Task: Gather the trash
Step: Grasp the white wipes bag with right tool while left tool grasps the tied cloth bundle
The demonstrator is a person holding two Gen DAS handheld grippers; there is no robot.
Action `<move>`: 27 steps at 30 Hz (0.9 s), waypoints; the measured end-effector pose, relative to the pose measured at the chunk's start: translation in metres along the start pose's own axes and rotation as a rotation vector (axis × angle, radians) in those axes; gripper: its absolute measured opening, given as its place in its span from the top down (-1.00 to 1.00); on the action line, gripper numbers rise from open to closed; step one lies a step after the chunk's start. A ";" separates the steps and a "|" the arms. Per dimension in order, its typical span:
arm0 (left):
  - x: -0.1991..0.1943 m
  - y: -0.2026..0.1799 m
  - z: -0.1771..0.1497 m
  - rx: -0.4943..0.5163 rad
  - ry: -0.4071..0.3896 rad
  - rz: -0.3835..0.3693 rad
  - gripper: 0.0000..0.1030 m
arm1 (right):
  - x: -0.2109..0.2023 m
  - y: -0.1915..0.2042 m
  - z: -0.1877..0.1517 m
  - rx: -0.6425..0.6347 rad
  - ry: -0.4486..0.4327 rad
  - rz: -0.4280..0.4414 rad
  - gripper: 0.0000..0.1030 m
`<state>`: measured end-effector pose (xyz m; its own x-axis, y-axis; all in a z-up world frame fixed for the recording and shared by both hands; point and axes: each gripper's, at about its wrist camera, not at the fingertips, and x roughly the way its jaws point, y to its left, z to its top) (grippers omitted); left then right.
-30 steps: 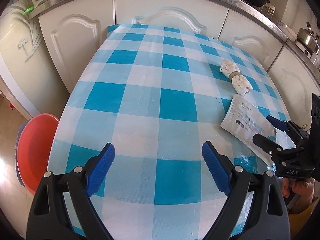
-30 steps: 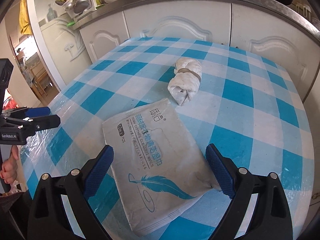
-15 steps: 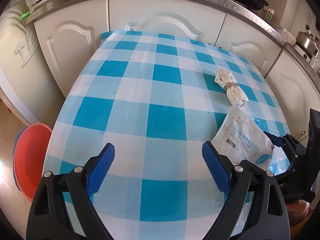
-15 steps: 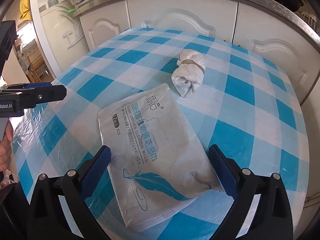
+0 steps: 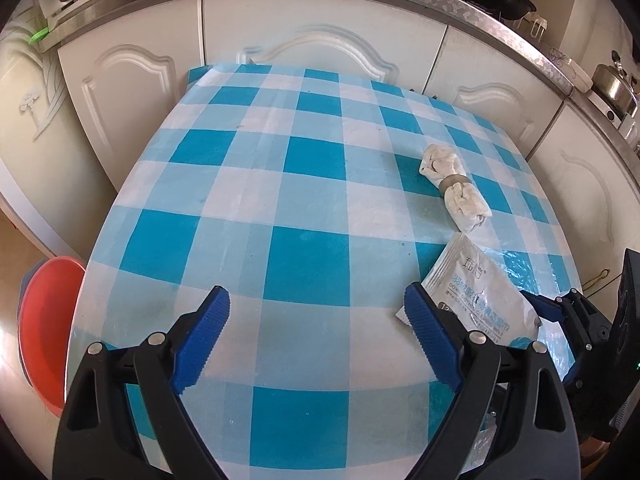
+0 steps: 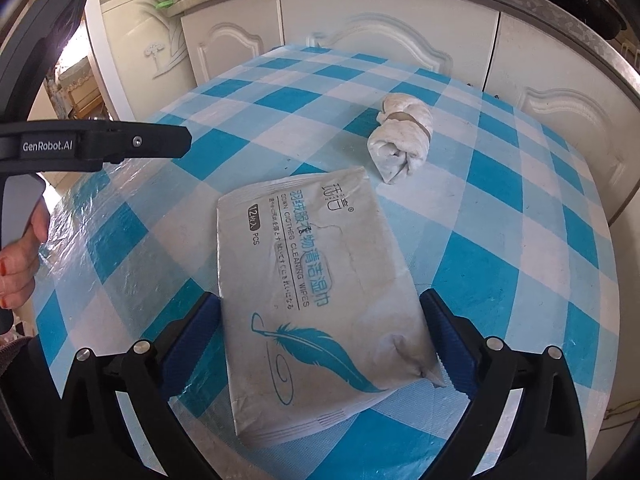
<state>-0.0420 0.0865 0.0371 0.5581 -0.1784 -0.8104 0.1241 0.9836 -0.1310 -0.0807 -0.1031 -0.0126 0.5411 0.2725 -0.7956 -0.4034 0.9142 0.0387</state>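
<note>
A flat white wipes packet (image 6: 316, 284) with a blue feather print lies on the blue-and-white checked table (image 6: 520, 240). My right gripper (image 6: 328, 344) is open, its blue fingers either side of the packet's near end. A rolled white cloth bundle (image 6: 402, 142) with a band lies beyond the packet. In the left wrist view the packet (image 5: 476, 296) sits at the right and the bundle (image 5: 454, 184) behind it. My left gripper (image 5: 316, 340) is open and empty over the table's near part. The right gripper (image 5: 556, 312) shows there at the far right.
A red basin (image 5: 44, 328) stands on the floor left of the table. White kitchen cabinets (image 5: 304, 40) run along the back and right, with pans on the counter. The left gripper's arm (image 6: 96, 146) reaches in from the left in the right wrist view.
My right gripper has moved forward so its fingers now flank the packet's near end. My left gripper has drawn back and shifted, bringing the packet closer to its right finger.
</note>
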 end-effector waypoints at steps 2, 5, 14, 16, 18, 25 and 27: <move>0.000 -0.006 0.004 0.011 -0.010 -0.007 -0.74 | 0.001 0.000 0.000 0.000 0.004 -0.016 -0.90; 0.003 -0.015 0.012 0.018 -0.023 -0.019 -0.74 | 0.001 -0.006 0.001 0.035 0.001 -0.035 -0.90; 0.021 -0.049 0.046 0.021 -0.045 -0.101 -0.74 | -0.005 -0.025 -0.002 0.128 -0.027 -0.027 -0.84; 0.027 -0.060 0.053 0.035 -0.046 -0.115 -0.74 | -0.007 -0.029 -0.003 0.145 -0.035 -0.027 -0.81; 0.033 -0.071 0.059 0.039 -0.040 -0.130 -0.74 | -0.010 -0.034 -0.005 0.167 -0.046 -0.029 -0.71; 0.072 -0.111 0.080 0.051 0.024 -0.164 -0.74 | -0.014 -0.046 -0.007 0.219 -0.068 -0.019 -0.64; 0.086 -0.119 0.084 0.050 0.046 -0.152 -0.74 | -0.015 -0.048 -0.008 0.231 -0.074 -0.009 -0.63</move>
<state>0.0599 -0.0477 0.0312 0.4919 -0.3221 -0.8089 0.2452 0.9427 -0.2262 -0.0754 -0.1539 -0.0075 0.5998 0.2777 -0.7504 -0.2233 0.9587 0.1762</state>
